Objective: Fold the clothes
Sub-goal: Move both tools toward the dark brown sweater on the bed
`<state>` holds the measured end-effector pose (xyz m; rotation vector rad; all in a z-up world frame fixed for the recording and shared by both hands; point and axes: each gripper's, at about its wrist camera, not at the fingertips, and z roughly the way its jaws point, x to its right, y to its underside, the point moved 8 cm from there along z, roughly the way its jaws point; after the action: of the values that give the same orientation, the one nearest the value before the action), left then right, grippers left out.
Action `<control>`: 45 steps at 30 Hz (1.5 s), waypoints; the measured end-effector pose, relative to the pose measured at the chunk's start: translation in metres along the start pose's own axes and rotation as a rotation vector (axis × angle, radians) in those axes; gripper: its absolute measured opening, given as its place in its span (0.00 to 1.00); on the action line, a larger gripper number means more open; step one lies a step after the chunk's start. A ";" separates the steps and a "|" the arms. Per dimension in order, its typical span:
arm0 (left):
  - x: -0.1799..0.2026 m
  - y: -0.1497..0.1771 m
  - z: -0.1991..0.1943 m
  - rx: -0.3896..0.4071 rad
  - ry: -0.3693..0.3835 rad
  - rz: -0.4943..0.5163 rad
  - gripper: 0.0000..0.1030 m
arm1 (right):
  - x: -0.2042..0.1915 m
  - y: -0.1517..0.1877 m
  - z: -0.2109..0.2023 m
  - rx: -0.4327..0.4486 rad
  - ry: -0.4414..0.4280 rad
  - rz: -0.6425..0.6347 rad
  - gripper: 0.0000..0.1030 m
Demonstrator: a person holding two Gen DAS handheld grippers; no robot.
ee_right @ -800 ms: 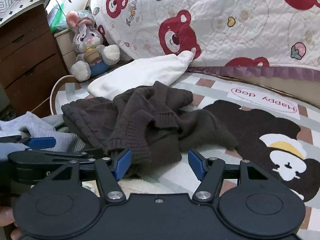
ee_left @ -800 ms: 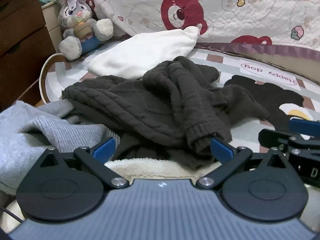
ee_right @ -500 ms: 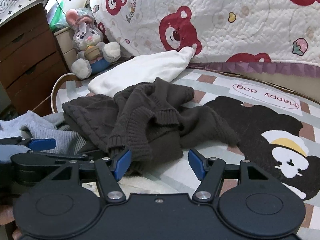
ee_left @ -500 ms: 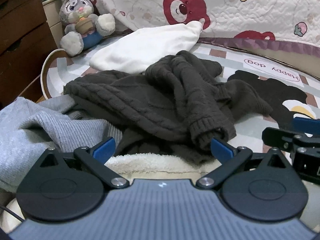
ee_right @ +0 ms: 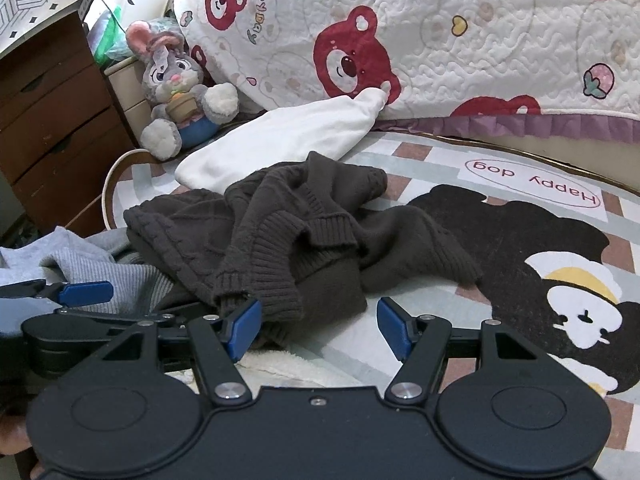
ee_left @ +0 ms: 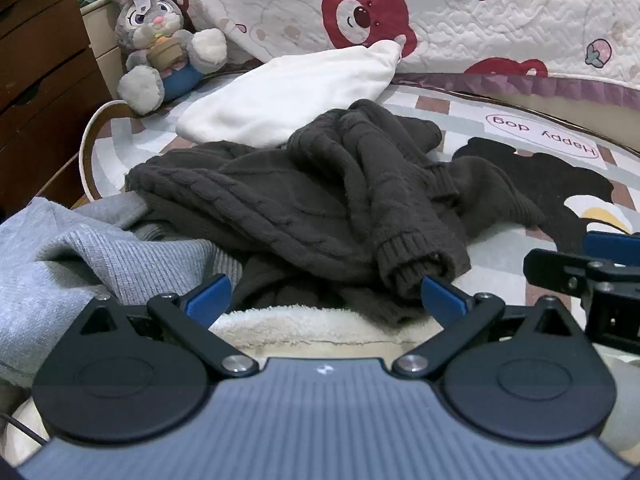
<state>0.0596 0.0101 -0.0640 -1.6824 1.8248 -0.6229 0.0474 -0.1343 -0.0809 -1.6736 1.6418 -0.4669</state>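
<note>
A dark brown cable-knit sweater [ee_left: 304, 200] [ee_right: 280, 232] lies crumpled in a heap on the printed bed sheet [ee_right: 540, 240]. One ribbed cuff [ee_left: 412, 264] points toward my left gripper [ee_left: 324, 300], which is open with nothing between its fingers. A grey ribbed garment [ee_left: 80, 264] [ee_right: 100, 264] is bunched to the left. A cream fleece piece [ee_left: 312, 324] lies just under the left gripper. My right gripper [ee_right: 318, 326] is open and empty, near the sweater's hem; in the left wrist view the right gripper [ee_left: 592, 272] shows at the right edge.
A white cloth [ee_left: 296, 96] [ee_right: 288, 140] lies behind the sweater. A plush rabbit [ee_left: 160, 36] [ee_right: 180, 92] sits at the back left beside a wooden dresser [ee_right: 52, 120]. A bear-print quilt [ee_right: 440, 32] hangs along the back.
Both grippers have moved slightly forward and closer to the sweater heap. Jaws stay open; the clothes have not moved.
</note>
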 end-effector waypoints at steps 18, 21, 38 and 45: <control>-0.001 0.003 0.004 -0.014 -0.003 -0.004 1.00 | 0.004 0.000 0.003 -0.020 -0.003 0.019 0.67; -0.001 0.003 0.004 -0.017 -0.002 -0.003 1.00 | 0.004 0.001 0.004 -0.022 -0.004 0.020 0.67; -0.010 0.002 -0.001 -0.011 -0.008 -0.017 1.00 | 0.017 -0.002 -0.001 -0.034 -0.071 0.112 0.68; -0.044 -0.017 -0.013 0.058 -0.004 -0.134 1.00 | 0.047 -0.009 -0.007 -0.012 -0.206 0.242 0.67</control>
<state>0.0646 0.0520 -0.0385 -1.7765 1.6853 -0.7211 0.0536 -0.1821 -0.0807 -1.4543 1.6666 -0.1604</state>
